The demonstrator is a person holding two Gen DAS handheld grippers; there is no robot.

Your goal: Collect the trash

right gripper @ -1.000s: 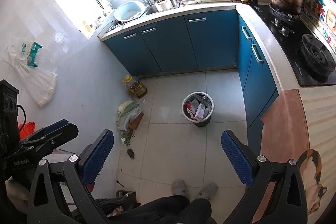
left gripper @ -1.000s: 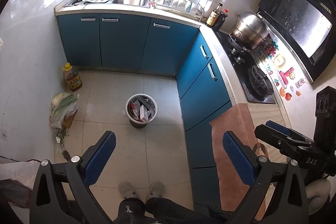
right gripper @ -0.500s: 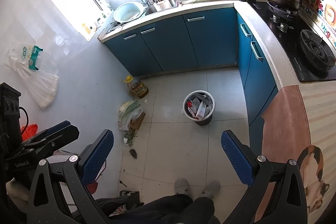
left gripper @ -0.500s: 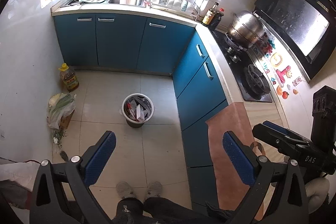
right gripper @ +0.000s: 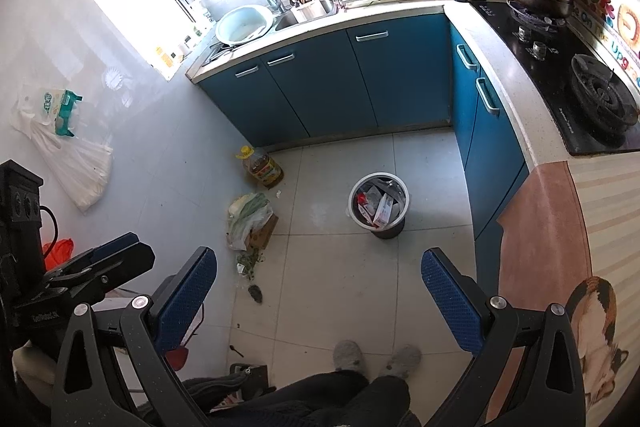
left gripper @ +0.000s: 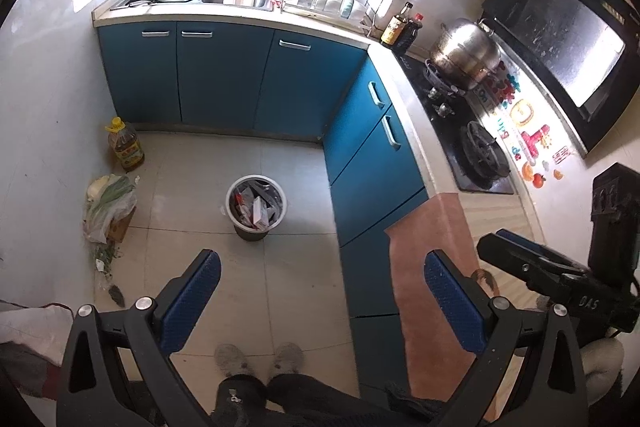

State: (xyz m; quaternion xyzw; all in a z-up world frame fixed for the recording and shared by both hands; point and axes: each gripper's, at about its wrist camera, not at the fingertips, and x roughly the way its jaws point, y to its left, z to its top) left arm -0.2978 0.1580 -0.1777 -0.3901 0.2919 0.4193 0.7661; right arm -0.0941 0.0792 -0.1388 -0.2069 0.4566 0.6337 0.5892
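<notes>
Left wrist view: left hand-held gripper (left gripper: pixel 322 283), jaws spread wide, nothing between them. Trash bin (left gripper: pixel 256 205) (full of wrappers) stands on the floor (left gripper: pixel 304 279) ahead, near blue cabinets (left gripper: pixel 224 75).

Right wrist view: right hand-held gripper (right gripper: pixel 319 281), likewise wide apart and bare. Trash bin (right gripper: pixel 379 203) ahead; vegetable bag (right gripper: pixel 246 221) and oil bottle (right gripper: pixel 262 169) by the wall.

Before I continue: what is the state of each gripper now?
Left gripper: open, holding nothing.
Right gripper: open, holding nothing.
</notes>
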